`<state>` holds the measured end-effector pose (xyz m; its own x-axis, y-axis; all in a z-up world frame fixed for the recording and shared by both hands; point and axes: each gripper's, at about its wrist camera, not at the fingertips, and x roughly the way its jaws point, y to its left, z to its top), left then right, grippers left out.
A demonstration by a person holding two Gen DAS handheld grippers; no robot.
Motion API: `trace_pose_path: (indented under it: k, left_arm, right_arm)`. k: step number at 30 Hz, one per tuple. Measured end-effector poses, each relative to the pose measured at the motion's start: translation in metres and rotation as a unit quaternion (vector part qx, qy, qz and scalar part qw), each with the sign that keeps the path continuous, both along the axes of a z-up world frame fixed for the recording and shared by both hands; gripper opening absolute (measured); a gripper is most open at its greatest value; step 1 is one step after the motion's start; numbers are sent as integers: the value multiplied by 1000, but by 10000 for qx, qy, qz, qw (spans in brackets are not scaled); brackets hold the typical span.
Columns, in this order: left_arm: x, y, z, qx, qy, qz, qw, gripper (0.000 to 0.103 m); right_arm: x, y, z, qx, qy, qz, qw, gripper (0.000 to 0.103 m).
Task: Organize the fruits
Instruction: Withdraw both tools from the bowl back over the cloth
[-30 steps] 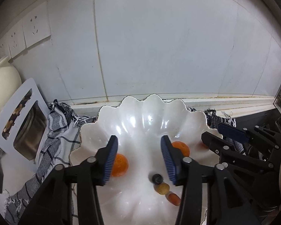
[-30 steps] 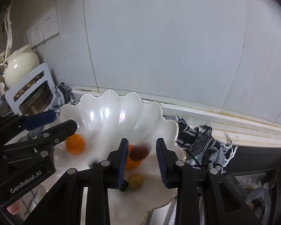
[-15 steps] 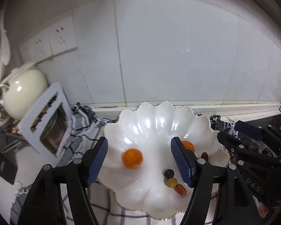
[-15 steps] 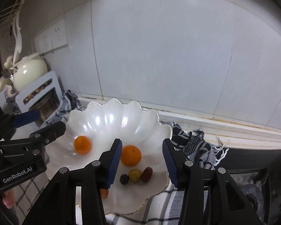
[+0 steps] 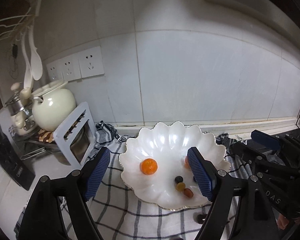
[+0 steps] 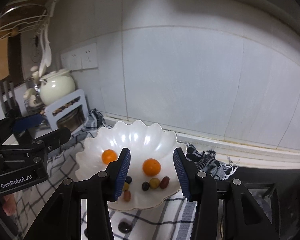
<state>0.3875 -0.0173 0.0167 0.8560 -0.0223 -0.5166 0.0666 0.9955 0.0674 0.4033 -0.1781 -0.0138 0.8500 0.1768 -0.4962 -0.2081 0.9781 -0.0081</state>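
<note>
With both jaws spread wide and empty, the right gripper [image 6: 152, 177] and left gripper [image 5: 149, 175] hover before the scalloped white bowl [image 6: 166, 138]. One dark fruit [image 6: 124, 227] sits nearest on the checked cloth [image 6: 150, 220], outside the bowl; beyond it lie two oranges [image 6: 151, 167] and small fruits. Best drop low and pinch it gently.

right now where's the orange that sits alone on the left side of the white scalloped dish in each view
Left wrist view: the round orange fruit lies left of centre in the white scalloped dish, between the open left claw fingers.
Right wrist view: the same fruit lies at the dish's left, just outside the open right claw.
Shared landmark: the cream ceramic pot at far left.
</note>
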Motion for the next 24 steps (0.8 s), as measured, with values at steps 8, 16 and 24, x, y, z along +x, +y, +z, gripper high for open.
trace_pose_path:
  k: [8,16,24]
  left_arm:
    - [-36,0,7,-52,-130,107,9998,80]
    - [-64,-4,-1,72,-153,296,9994,80]
    - [-81,-6,-20,43,21,364,9993,80]
  right_arm:
    - [-31,4,6,-1,-164,325,9993,46]
    - [-51,8,-4,-13,-130,610,9981,46]
    - [-63,7,-21,-69,56,810,9967,46]
